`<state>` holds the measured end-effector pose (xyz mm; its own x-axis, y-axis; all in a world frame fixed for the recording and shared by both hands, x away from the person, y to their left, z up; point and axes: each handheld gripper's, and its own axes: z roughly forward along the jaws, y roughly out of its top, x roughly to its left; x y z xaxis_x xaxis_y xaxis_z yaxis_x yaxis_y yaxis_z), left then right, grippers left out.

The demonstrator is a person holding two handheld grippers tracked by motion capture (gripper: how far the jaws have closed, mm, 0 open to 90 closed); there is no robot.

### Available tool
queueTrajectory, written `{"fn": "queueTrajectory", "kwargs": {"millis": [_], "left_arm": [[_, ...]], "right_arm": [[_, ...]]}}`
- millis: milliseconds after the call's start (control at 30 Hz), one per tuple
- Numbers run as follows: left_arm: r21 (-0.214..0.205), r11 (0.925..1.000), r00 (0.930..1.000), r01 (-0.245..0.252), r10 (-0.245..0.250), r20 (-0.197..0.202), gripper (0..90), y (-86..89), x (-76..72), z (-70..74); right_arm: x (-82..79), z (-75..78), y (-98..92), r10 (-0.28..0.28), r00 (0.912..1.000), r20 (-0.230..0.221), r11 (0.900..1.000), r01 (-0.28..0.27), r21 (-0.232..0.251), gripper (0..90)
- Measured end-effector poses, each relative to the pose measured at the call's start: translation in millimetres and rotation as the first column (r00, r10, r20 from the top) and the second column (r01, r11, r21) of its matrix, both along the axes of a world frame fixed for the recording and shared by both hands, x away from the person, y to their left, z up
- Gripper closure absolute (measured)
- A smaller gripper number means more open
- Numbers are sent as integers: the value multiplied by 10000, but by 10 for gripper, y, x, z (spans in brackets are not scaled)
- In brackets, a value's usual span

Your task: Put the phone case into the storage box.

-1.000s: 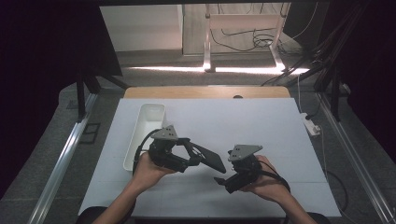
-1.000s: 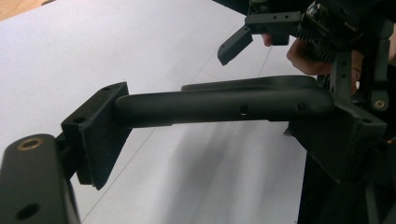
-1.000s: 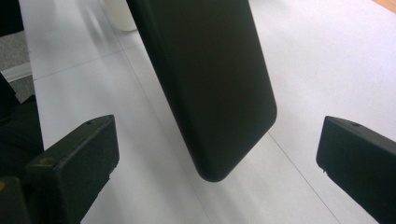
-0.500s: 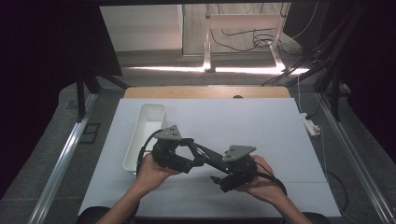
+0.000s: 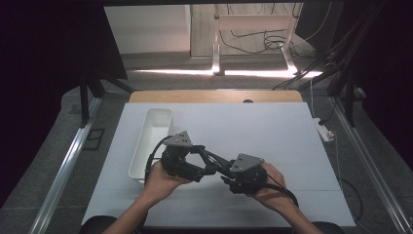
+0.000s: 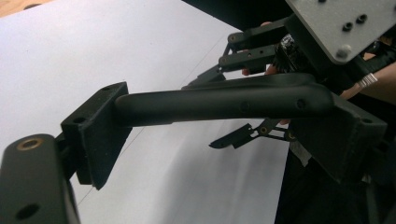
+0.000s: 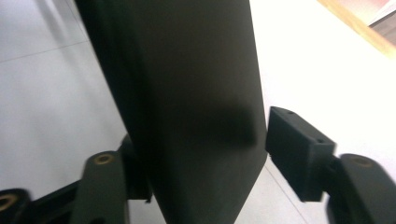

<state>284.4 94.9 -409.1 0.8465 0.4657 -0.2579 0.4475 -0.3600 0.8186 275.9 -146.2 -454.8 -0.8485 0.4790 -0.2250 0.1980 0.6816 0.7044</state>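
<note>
A black piece with a rounded bar handle (image 6: 219, 100) and a broad flat blade (image 7: 187, 93) hangs above the white table between my two grippers. My left gripper (image 5: 210, 165) is shut on it, and the bar spans from pad to pad of that gripper (image 6: 215, 135). My right gripper (image 5: 228, 176) faces it from the right, its grey plate (image 6: 336, 23) close by. The blade stands between the right gripper's (image 7: 205, 158) jaws, which have just been closing. A thin gap shows at the right pad (image 7: 299, 154); the other pad is hidden.
A long white tray (image 5: 156, 136) lies at the left of the white table (image 5: 272, 136). A wooden edge (image 5: 214, 96) runs along the far side. A white power strip (image 5: 325, 130) sits off the table's right edge.
The right gripper has edged left until the black piece's flat end sits between its jaws, and those jaws have narrowed. The left gripper has stayed in place with the piece.
</note>
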Motion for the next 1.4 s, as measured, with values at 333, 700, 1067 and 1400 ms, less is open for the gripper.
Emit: {"fn": "queueTrajectory", "kwargs": {"millis": [333, 700, 1067, 1400], "left_arm": [[63, 9986, 9985, -518, 519, -176, 136, -3, 13, 0], [-21, 9981, 9979, -611, 610, -195, 112, -1, 38, -40], [-94, 9982, 9981, -585, 587, 208, 61, 52, 59, -63], [151, 9985, 9935, -529, 511, 1013, 19, 122, 22, -33]], "right_arm": [[-46, 9, 8, 340, 9986, 401, 9993, -333, -161, 683], [-78, 4, 12, 580, 9936, 973, 9974, -534, -491, 816], [-55, 19, -24, 494, 9972, 555, 9984, -476, -319, 842], [3, 74, -116, 498, 9983, -300, 9978, -485, 445, 842]]}}
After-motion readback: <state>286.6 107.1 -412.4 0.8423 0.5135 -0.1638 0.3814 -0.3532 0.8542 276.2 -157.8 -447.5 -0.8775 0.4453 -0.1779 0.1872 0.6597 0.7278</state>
